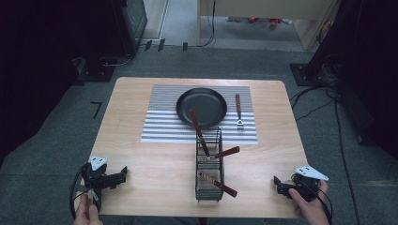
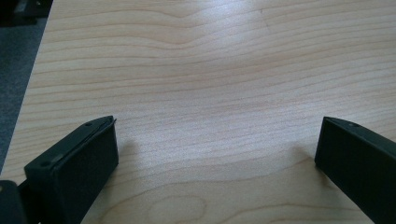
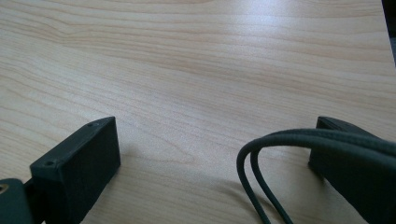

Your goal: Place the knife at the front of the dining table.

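Note:
My left gripper (image 1: 123,176) rests low over the near left part of the wooden table (image 1: 155,164), held by a hand. In the left gripper view my left gripper (image 2: 218,128) is open, its jaws wide apart with bare wood between them. My right gripper (image 1: 277,186) sits at the near right corner, also held by a hand. In the right gripper view my right gripper (image 3: 215,126) is open over bare wood, and its own cable (image 3: 261,154) loops in front of the right jaw. Neither gripper touches any object.
A black wire caddy (image 1: 209,164) with several brown-handled utensils stands at the front centre between the grippers. Behind it a striped placemat (image 1: 159,122) carries a black plate (image 1: 202,107), with a brown-handled fork (image 1: 239,112) to its right.

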{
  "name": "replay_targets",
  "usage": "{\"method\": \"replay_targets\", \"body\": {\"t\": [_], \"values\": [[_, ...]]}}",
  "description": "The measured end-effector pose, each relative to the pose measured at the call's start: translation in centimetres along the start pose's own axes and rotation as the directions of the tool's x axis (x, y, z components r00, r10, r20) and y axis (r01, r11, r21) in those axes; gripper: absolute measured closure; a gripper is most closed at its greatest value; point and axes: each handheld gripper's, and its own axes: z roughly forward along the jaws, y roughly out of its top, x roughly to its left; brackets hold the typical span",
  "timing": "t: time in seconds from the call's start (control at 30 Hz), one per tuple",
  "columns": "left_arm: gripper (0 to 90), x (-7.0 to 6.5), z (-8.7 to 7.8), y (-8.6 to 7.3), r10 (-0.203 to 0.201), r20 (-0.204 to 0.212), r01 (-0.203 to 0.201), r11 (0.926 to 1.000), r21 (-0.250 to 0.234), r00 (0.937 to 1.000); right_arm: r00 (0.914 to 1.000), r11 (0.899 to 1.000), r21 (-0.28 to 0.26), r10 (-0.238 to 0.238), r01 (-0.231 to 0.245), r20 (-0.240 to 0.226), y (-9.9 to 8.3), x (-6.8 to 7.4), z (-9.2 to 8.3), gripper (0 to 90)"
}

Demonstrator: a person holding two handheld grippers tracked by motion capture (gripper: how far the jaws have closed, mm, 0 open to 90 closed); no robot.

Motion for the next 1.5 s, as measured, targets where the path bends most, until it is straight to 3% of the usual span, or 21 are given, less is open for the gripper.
{"method": "replay_targets", "body": {"t": [0.23, 0.87, 1.13, 1.17, 1.23, 1.33, 1.5], "values": [[0.0, 0.0, 0.3, 0.3, -0.019, -0.018, 0.019, 0.9998, -0.001, 0.9996, 1.0000, 1.000, 0.000, 0.002, -0.002, 0.001, 0.0, 0.0, 0.0, 1.4], [0.0, 0.0, 0.3, 0.3, -0.021, -0.021, 0.021, 0.9998, 0.000, 0.9995, 1.0000, 1.000, 0.000, 0.001, -0.001, -0.001, 0.1, 0.0, 0.1, 1.4], [0.0, 0.3, 0.2, 0.3, -0.057, -0.045, 0.057, 0.9984, -0.002, 0.9974, 1.0000, 1.000, 0.000, 0.001, -0.001, -0.001, 0.1, 0.0, 0.1, 1.4], [0.0, 0.7, 0.0, 0.3, -0.084, -0.025, 0.084, 0.9964, -0.008, 0.9961, 1.0000, 1.000, 0.000, 0.001, -0.001, -0.001, 0.1, 0.0, 0.1, 1.4], [0.0, 0.7, -0.2, 0.4, -0.098, -0.022, 0.098, 0.9951, -0.011, 0.9949, 1.0000, 1.000, 0.000, 0.001, -0.001, -0.001, 0.1, 0.0, 0.1, 1.4], [0.0, 0.4, -0.5, 0.7, -0.085, -0.023, 0.085, 0.9962, -0.019, 0.9961, 1.0000, 1.000, 0.000, 0.001, -0.001, -0.001, 0.1, 0.0, 0.1, 1.4], [0.0, -0.7, -1.5, 1.7, -0.081, 0.013, 0.081, 0.9956, -0.046, 0.9966, 1.0000, 1.000, 0.000, 0.001, -0.001, -0.001, 0.1, 0.0, 0.1, 1.4]]}}
